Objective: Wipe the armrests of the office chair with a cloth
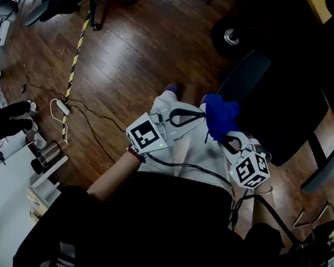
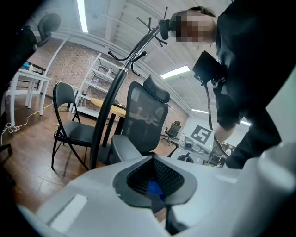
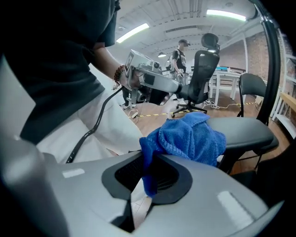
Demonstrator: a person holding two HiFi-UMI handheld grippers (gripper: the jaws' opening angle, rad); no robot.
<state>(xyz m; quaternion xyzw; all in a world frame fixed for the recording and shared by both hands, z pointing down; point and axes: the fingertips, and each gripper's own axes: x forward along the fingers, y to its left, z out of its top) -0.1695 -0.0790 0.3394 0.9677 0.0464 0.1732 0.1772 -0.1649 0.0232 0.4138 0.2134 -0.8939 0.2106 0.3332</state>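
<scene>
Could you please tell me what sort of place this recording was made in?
Probably an open office or lab workspace: a mesh-backed office chair, a white desk further back, and metal shelving along a brick wall.

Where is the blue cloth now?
Head view, right of centre: the blue cloth is pinched by the right gripper, beside the chair armrest; the left gripper nips its other edge.

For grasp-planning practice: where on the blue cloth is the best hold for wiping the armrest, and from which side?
Probably one gathered edge of the blue cloth, from the person's side, as the right gripper has it: the bunched bulk then sits beyond the fingers, free to press on the armrest.
</scene>
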